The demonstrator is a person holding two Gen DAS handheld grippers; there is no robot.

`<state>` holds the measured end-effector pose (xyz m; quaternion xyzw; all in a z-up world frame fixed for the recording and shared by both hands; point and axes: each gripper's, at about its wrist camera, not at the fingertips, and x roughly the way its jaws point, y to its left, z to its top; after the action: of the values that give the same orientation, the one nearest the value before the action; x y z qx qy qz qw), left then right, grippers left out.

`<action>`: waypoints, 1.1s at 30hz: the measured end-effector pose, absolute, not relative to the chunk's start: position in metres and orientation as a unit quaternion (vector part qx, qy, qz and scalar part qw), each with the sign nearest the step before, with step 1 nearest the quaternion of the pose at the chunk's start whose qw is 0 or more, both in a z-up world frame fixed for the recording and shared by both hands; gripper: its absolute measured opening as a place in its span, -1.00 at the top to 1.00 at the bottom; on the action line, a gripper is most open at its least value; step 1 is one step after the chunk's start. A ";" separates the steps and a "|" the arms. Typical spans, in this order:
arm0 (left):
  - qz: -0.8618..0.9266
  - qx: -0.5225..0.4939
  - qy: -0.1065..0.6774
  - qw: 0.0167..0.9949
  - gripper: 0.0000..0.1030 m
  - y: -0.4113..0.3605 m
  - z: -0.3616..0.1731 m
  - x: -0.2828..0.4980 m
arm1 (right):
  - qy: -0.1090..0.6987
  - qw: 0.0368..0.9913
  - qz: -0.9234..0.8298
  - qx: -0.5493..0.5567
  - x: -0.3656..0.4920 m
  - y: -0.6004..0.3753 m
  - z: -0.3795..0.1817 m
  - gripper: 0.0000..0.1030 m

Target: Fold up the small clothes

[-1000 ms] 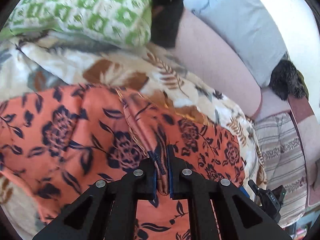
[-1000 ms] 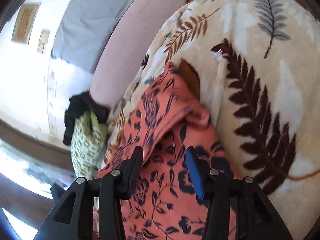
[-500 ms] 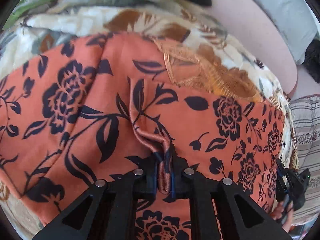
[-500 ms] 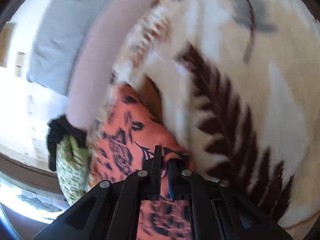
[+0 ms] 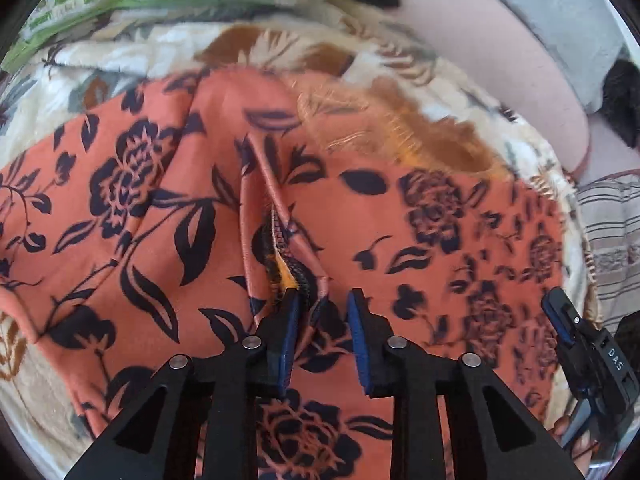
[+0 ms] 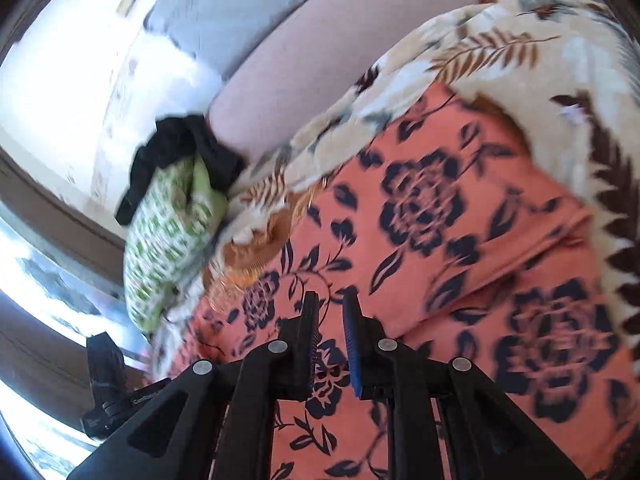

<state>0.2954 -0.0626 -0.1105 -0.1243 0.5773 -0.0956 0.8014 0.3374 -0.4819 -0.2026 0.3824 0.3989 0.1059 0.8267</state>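
Orange floral garment (image 5: 168,216) under both claws, left claw (image 5: 323,300) opening off its fold, right claw (image 6: 330,305) opening, empty

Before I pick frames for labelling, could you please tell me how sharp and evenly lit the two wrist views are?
Left wrist view: orange floral garment sharp centrally, smeared toward the right edge, even light. Right wrist view: motion blur across the garment and leaf-print blanket, blown-out glare at left; both fisheye-bent.
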 end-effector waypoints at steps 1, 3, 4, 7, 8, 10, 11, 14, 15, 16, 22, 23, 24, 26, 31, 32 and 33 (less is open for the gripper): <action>-0.098 -0.131 0.573 0.803 0.56 -0.061 -0.108 0.296 | 0.411 0.825 0.104 0.374 0.339 -0.477 -0.209 0.64; -0.113 -0.163 0.582 0.788 0.56 -0.048 -0.099 0.292 | 0.456 0.809 0.109 0.354 0.352 -0.461 -0.233 0.52; -0.122 -0.178 0.580 0.785 0.56 -0.036 -0.095 0.288 | 0.441 0.819 0.103 0.352 0.346 -0.462 -0.231 0.54; -0.130 -0.191 0.547 0.805 0.51 0.009 -0.066 0.271 | 0.420 0.832 0.101 0.348 0.337 -0.455 -0.216 0.46; -0.121 -0.185 0.538 0.814 0.48 0.026 -0.056 0.268 | 0.414 0.836 0.114 0.343 0.334 -0.449 -0.210 0.44; -0.086 -0.185 0.527 0.825 0.24 0.070 -0.037 0.269 | 0.433 0.834 0.123 0.320 0.336 -0.435 -0.216 0.09; -0.069 -0.190 0.525 0.827 0.18 0.092 -0.030 0.270 | 0.424 0.848 0.120 0.295 0.333 -0.427 -0.218 0.09; 0.015 -0.191 0.530 0.826 0.01 0.162 -0.016 0.276 | 0.402 0.878 0.109 0.236 0.327 -0.409 -0.216 0.07; 0.042 -0.183 0.538 0.822 -0.01 0.187 -0.014 0.280 | 0.404 0.877 0.108 0.235 0.328 -0.408 -0.215 0.05; 0.070 -0.170 0.551 0.814 -0.01 0.209 -0.015 0.285 | 0.404 0.877 0.112 0.236 0.329 -0.408 -0.216 0.00; 0.164 -0.194 0.611 0.750 -0.01 0.287 -0.047 0.312 | 0.394 0.871 0.124 0.265 0.328 -0.414 -0.218 0.00; 0.168 -0.209 0.614 0.743 -0.01 0.293 -0.054 0.316 | 0.394 0.871 0.124 0.266 0.328 -0.415 -0.218 0.00; 0.172 -0.221 0.615 0.737 -0.01 0.296 -0.060 0.322 | 0.394 0.871 0.124 0.266 0.329 -0.416 -0.218 0.00; 0.179 -0.242 0.610 0.733 0.00 0.296 -0.067 0.332 | 0.394 0.871 0.123 0.265 0.328 -0.415 -0.218 0.00; 0.199 -0.219 0.608 0.737 0.64 0.295 -0.064 0.332 | 0.394 0.871 0.123 0.266 0.328 -0.415 -0.218 0.00; 0.201 -0.212 0.614 0.734 0.71 0.295 -0.063 0.327 | 0.394 0.871 0.123 0.266 0.328 -0.415 -0.218 0.00; 0.196 -0.227 0.610 0.734 0.78 0.299 -0.060 0.314 | 0.394 0.871 0.123 0.266 0.328 -0.415 -0.218 0.00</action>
<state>0.3142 0.2987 -0.0604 -0.2266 0.6095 0.1956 0.7341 0.3278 -0.4148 -0.2177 0.2662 0.3938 0.1232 0.8711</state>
